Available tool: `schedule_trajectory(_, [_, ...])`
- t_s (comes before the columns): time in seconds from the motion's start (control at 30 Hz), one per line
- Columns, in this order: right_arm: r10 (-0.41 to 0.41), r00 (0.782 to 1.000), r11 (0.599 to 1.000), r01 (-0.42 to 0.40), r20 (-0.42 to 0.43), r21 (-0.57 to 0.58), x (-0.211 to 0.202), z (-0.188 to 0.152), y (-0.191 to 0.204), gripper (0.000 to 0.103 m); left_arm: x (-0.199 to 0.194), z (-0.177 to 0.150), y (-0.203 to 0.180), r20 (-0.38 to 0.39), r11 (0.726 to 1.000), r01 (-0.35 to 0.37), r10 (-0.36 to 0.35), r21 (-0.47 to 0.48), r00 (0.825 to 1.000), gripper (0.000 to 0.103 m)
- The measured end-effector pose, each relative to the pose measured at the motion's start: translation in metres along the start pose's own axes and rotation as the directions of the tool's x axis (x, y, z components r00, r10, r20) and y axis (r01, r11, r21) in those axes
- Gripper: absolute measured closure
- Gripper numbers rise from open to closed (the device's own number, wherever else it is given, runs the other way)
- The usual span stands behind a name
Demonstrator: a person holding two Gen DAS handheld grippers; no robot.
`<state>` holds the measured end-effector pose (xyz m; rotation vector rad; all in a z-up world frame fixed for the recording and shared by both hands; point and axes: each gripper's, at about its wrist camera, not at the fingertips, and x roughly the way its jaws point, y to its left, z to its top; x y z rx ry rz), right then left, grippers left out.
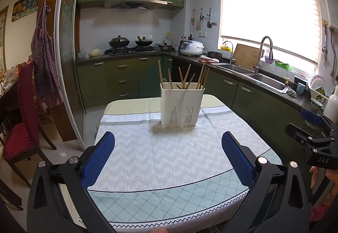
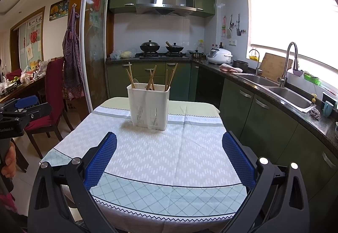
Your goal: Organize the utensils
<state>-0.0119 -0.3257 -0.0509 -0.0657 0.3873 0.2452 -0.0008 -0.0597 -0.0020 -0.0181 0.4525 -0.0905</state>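
Blue-padded jaws of the left gripper [image 1: 168,153] stand wide apart, nothing between them, hanging over the near edge of the table [image 1: 169,169]. Right gripper [image 2: 169,155] likewise: jaws spread wide and empty, over the same near edge. Each gripper shows at the margin of the other's view (right one at the far right of the left view, a hand [image 1: 323,180] on its handle; left one at the far left of the right view, a hand [image 2: 9,161] beneath it).

Table carries a patterned cloth [image 2: 160,161]: pale chevron middle, light green diamond border nearest the grippers.

White caddy [image 1: 182,105] stands upright on the cloth toward the far end of the table, well apart from both grippers, slotted vents low on its front. Chopsticks [image 1: 186,76] lean in it at varied angles, spread across its compartments; what looks like a spoon bowl peeks at the left side, too small to be sure.

Beyond: green cabinets, stove with two lidded woks [image 2: 161,47], rice cooker [image 2: 219,55], double sink [image 2: 281,93] under a bright blind, red chair [image 2: 50,102] at left.
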Motion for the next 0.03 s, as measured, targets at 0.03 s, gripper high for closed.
schedule_trajectory(0.03, [-0.001, 1.0, 1.0, 0.001, -0.001, 0.002, 0.0009, 0.0008, -0.0009, 0.005, 0.0014, -0.0002, 0.0007, -0.003, 1.0, 0.001, -0.001, -0.002, 1.0, 0.007])
